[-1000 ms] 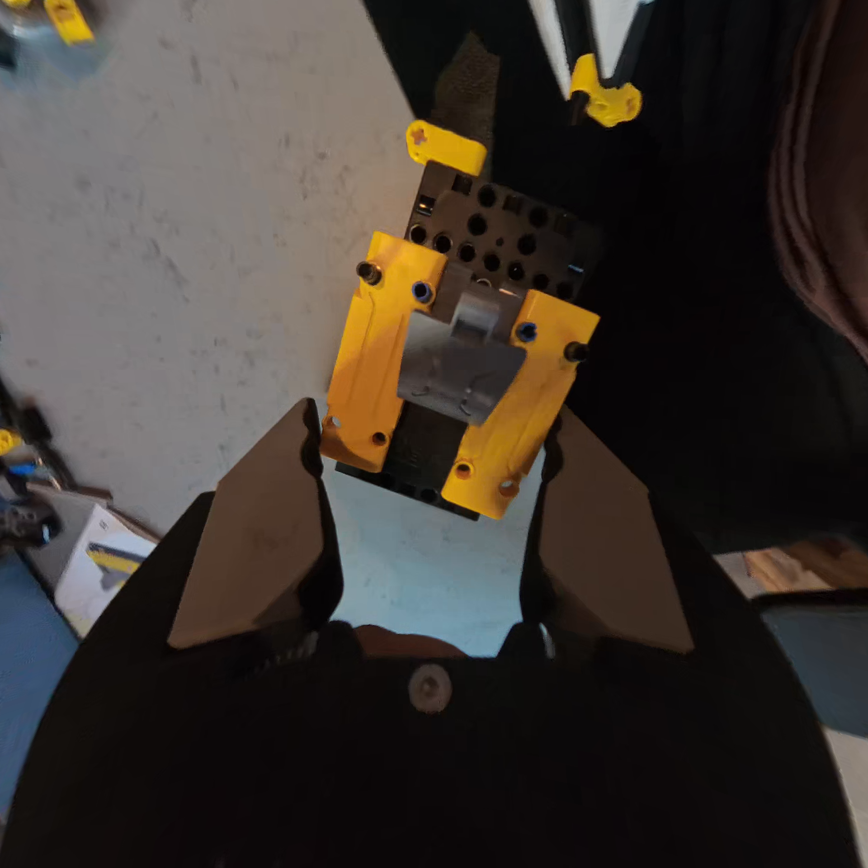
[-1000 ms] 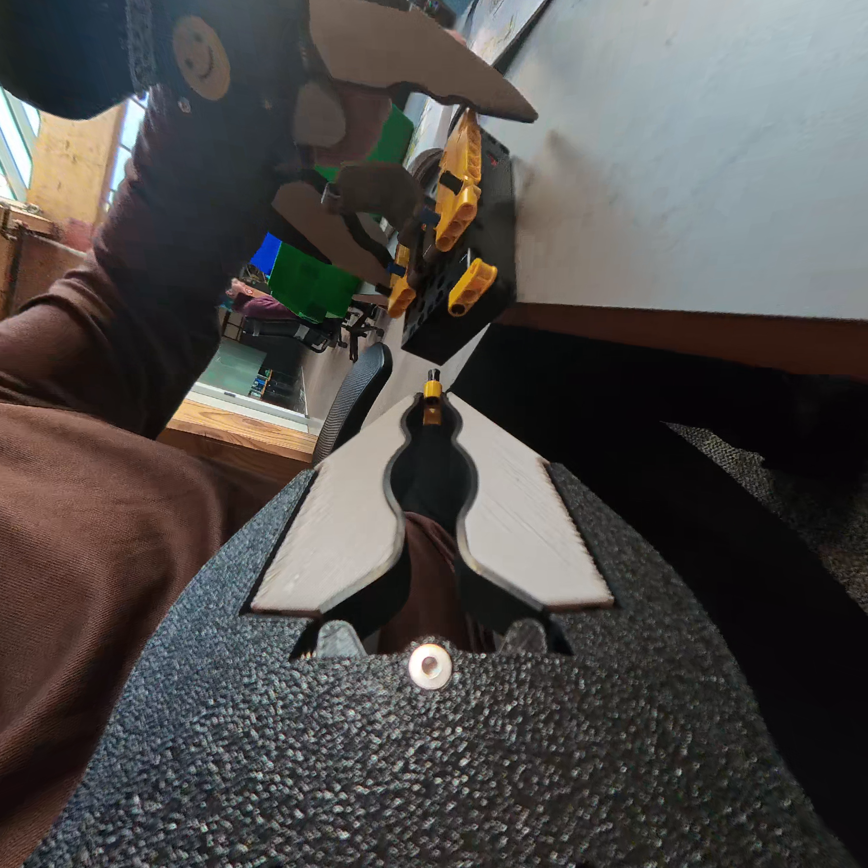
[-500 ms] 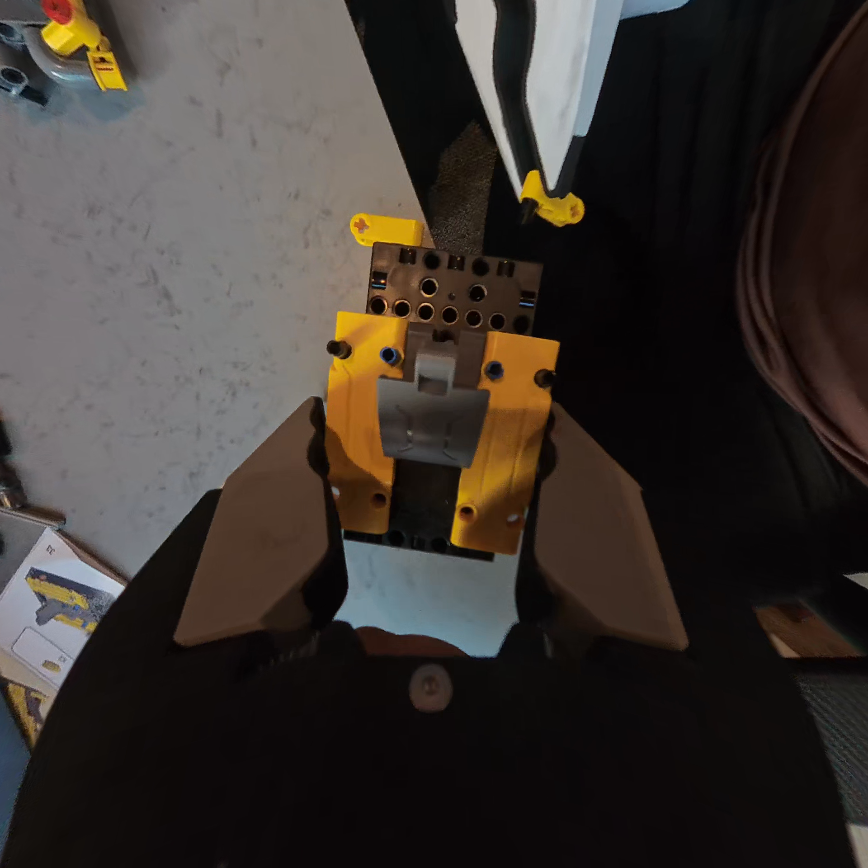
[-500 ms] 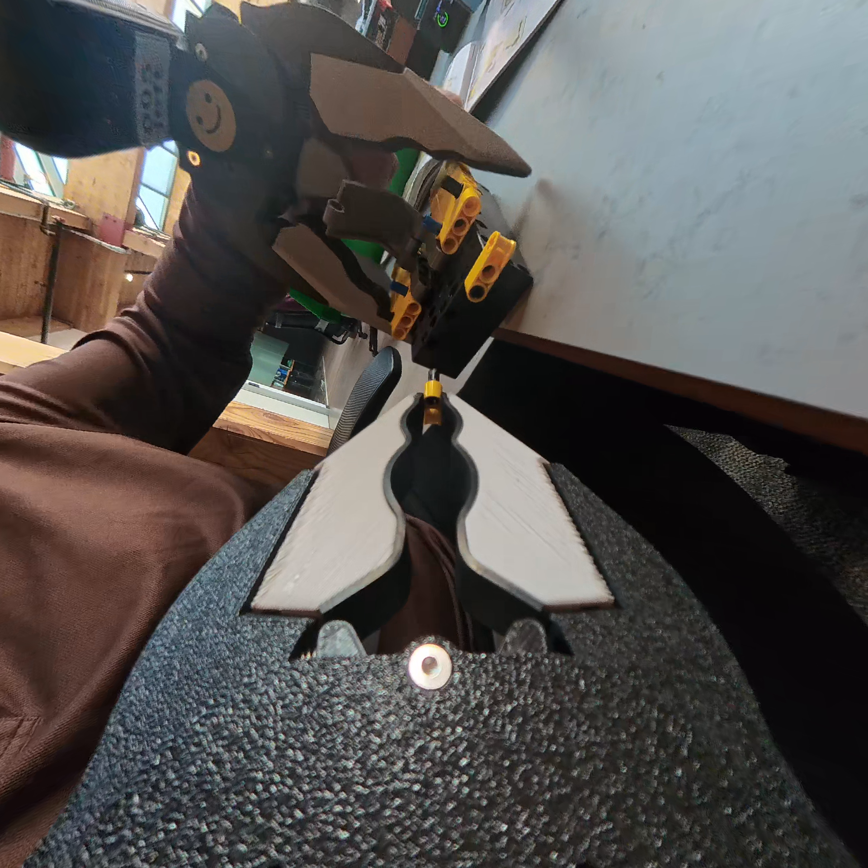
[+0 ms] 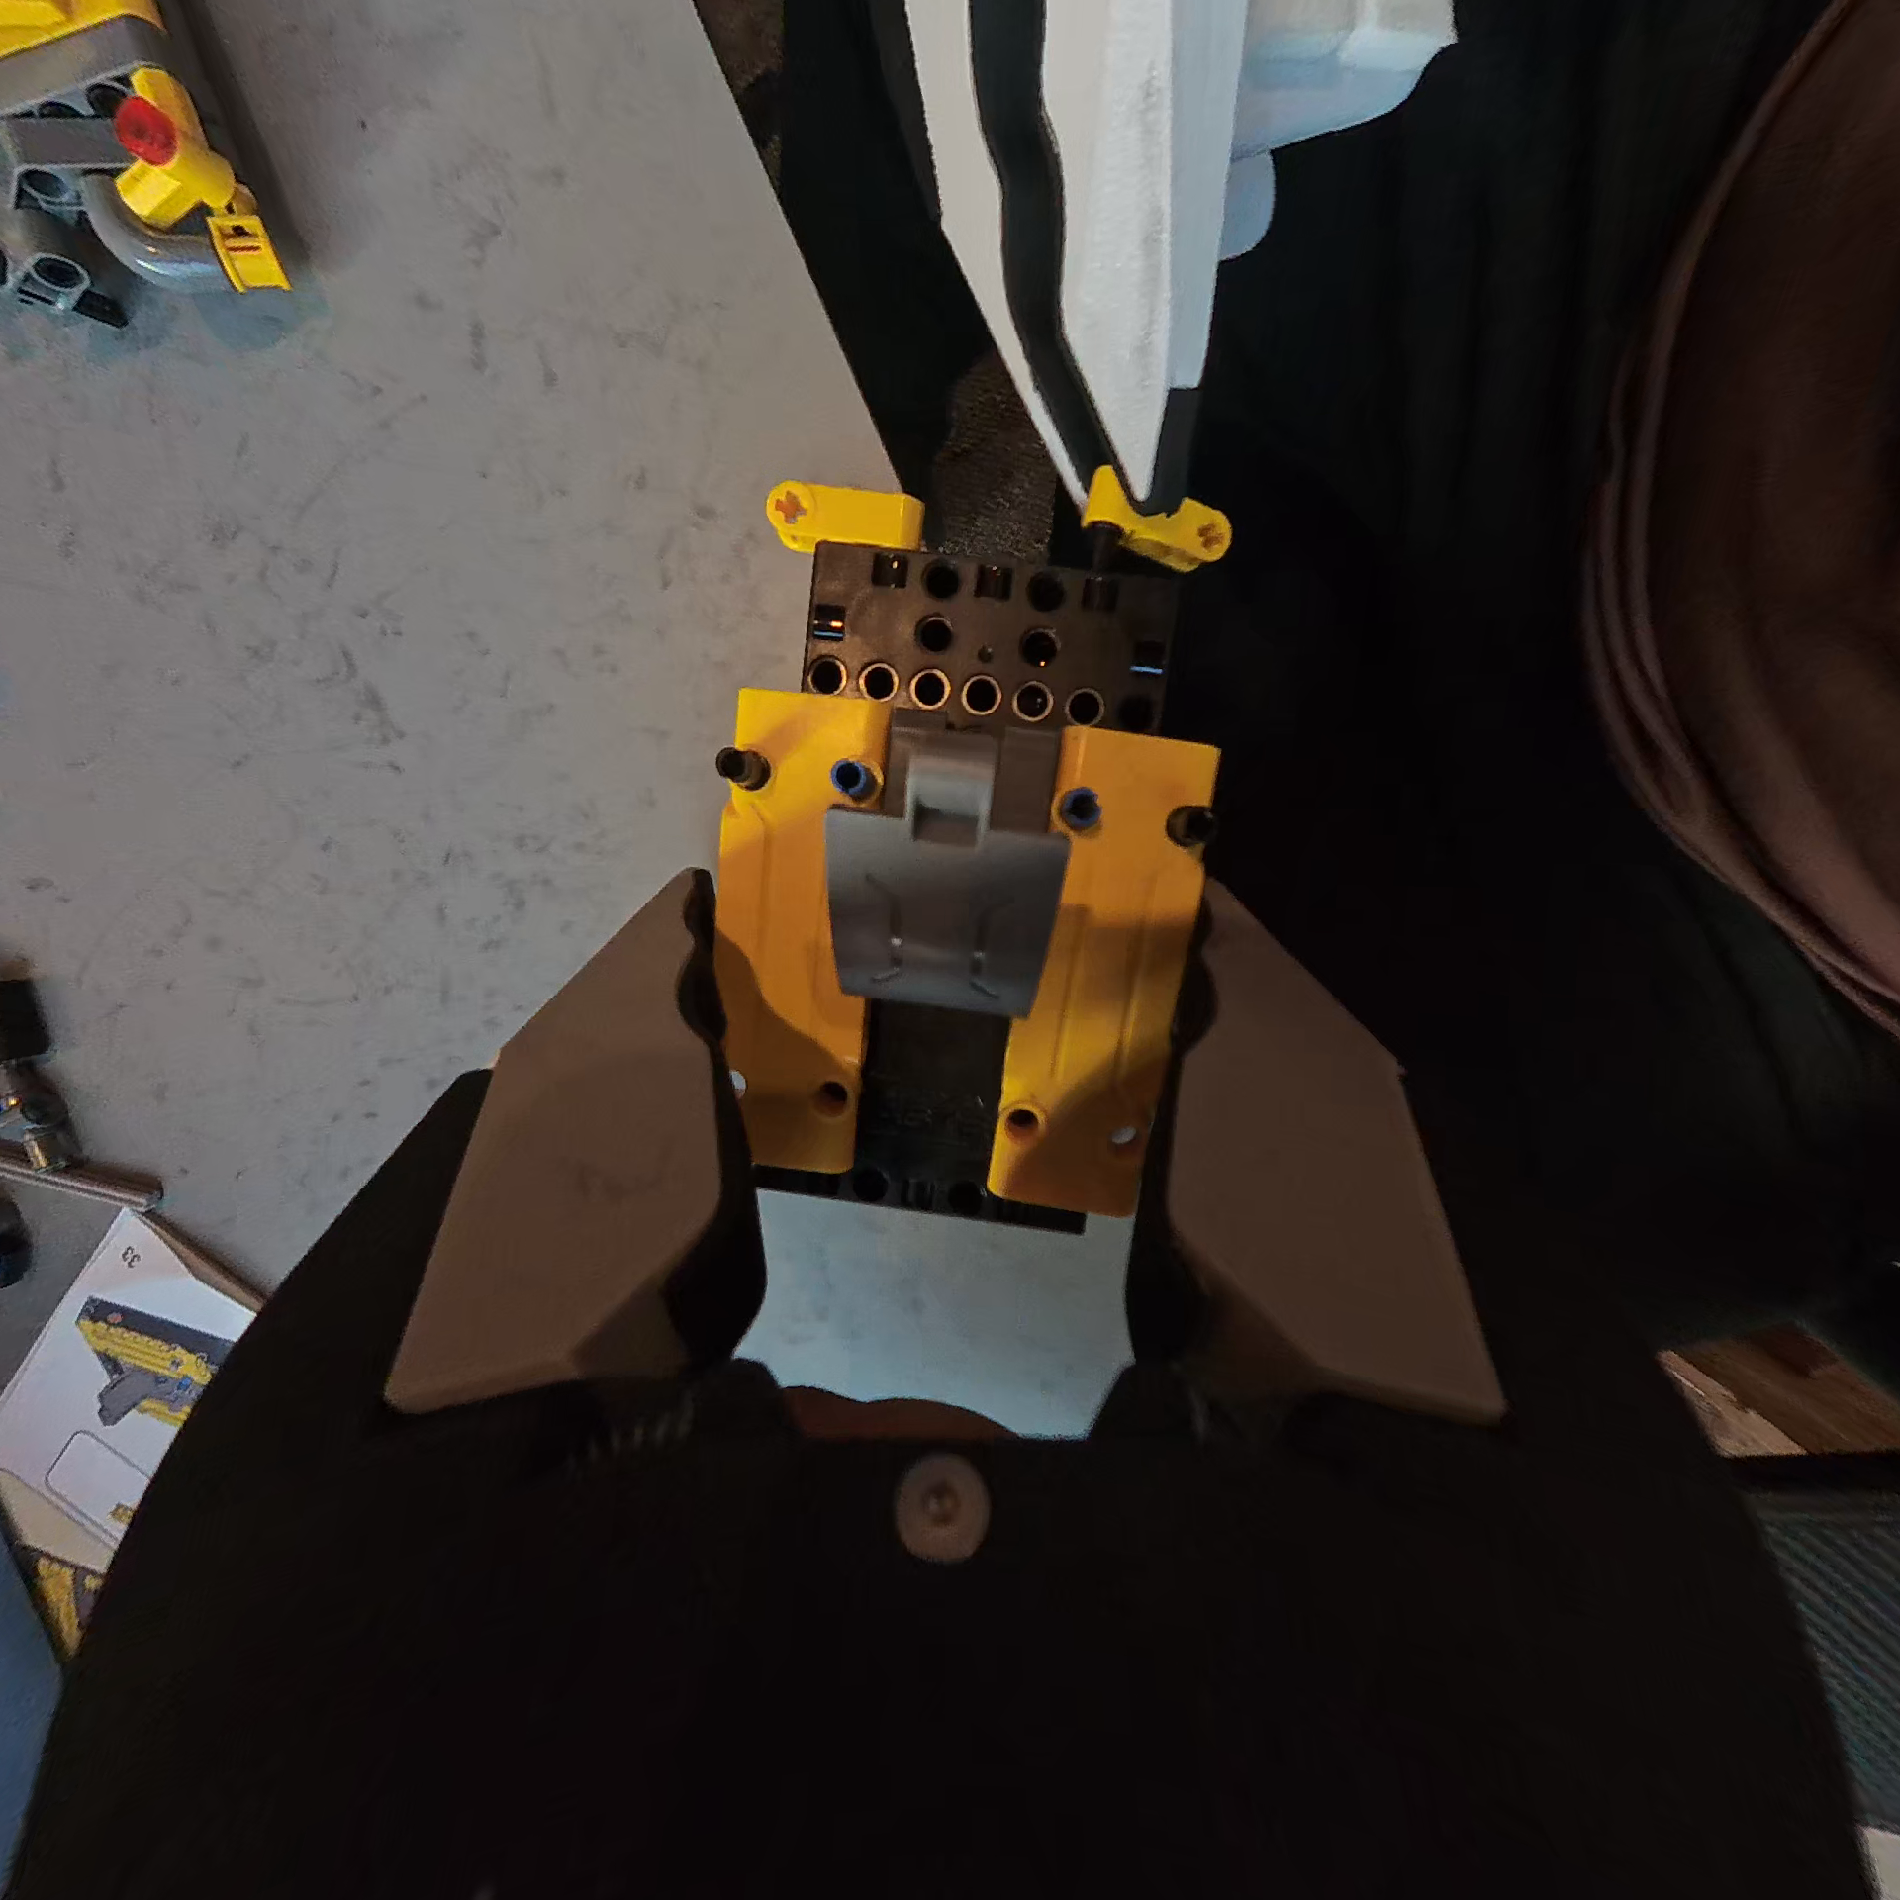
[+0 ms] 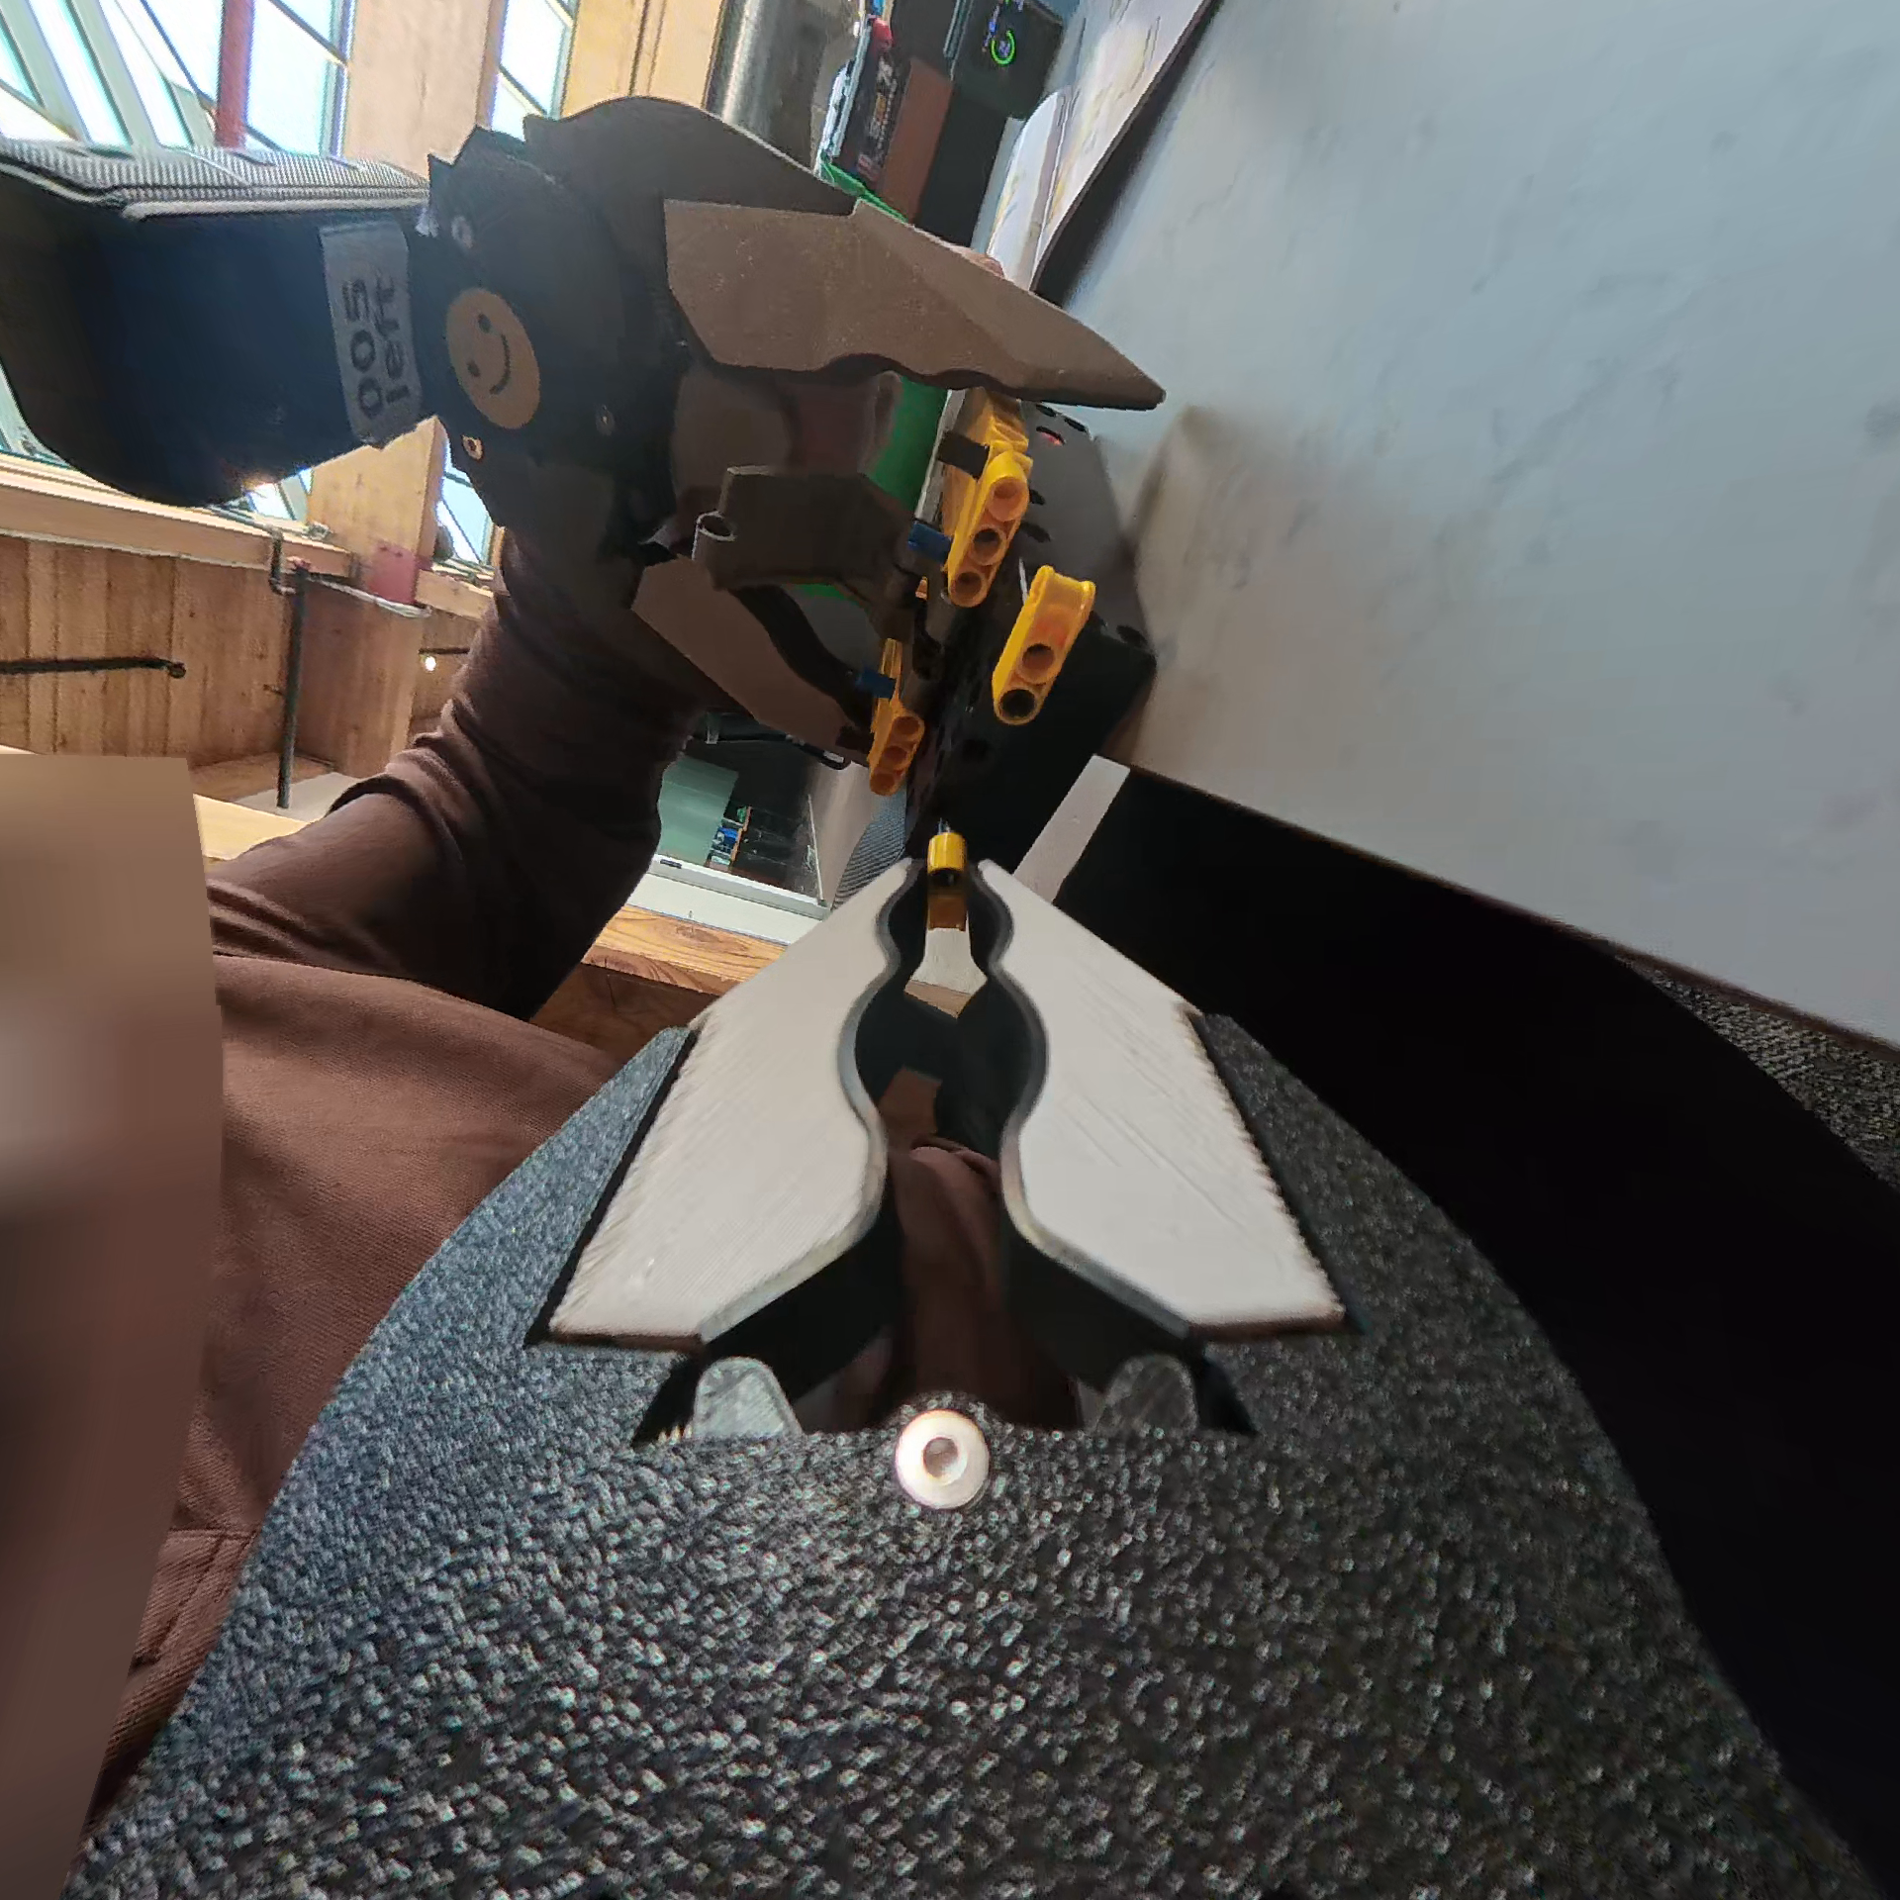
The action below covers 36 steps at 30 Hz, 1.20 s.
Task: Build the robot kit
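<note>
the left gripper [image 5: 951, 1038] has its brown fingers [image 5: 607, 1110] closed against both flanks of a black-and-yellow toy-brick block with a grey centre plate [image 5: 961, 915], at the grey counter [image 5: 411, 617] edge. the right gripper [image 6: 944, 874], white fingers [image 6: 761, 1121] nearly together, pinches a small yellow connector piece with a black pin [image 6: 946, 859] just short of the block's far end.

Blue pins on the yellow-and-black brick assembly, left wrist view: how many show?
2. One blue pin sits on the left yellow panel, the other on the right yellow panel, flanking the grey clip. Others may be hidden.
</note>
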Available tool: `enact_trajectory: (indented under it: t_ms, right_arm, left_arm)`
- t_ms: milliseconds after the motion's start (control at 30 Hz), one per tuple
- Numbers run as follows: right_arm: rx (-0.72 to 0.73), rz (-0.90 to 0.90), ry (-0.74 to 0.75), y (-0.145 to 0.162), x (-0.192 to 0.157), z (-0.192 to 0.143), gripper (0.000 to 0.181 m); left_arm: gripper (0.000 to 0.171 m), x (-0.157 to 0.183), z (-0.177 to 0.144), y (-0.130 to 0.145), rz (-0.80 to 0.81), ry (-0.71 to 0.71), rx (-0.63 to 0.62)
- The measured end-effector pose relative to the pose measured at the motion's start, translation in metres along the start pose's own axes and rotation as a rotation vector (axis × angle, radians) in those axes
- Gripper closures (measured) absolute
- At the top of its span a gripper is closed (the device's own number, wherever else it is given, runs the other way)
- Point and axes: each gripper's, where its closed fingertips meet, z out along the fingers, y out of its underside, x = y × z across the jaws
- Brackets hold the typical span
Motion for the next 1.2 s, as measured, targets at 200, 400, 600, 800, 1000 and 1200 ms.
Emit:
enact_trajectory:
  t_ms: [200,400,600,800,1000,1200]
  right_arm:
    - [-0.016,0.012,-0.003,0.001,-0.001,0.001,0.178]
    - [-0.004,0.012,0.004,-0.004,0.001,-0.002,0.178]
    - [-0.012,-0.004,0.017,-0.006,0.001,-0.003,0.178]
    - [-0.028,-0.006,0.018,-0.004,0.001,-0.001,0.178]
    - [-0.041,-0.009,0.021,-0.003,0.002,-0.001,0.178]
    - [-0.077,-0.030,0.029,-0.005,0.001,0.001,0.178]
  left_arm:
    - [0.084,0.000,0.000,0.000,0.005,-0.002,-0.003]
    - [0.085,-0.001,-0.001,-0.007,-0.019,-0.002,0.041]
    - [0.087,-0.002,-0.001,-0.016,0.017,-0.037,0.052]
    - [0.087,-0.002,-0.001,-0.015,0.035,-0.057,0.047]
    - [0.087,-0.003,-0.001,-0.015,0.039,-0.050,0.069]
    - [0.087,-0.005,-0.001,-0.014,0.061,-0.047,0.061]
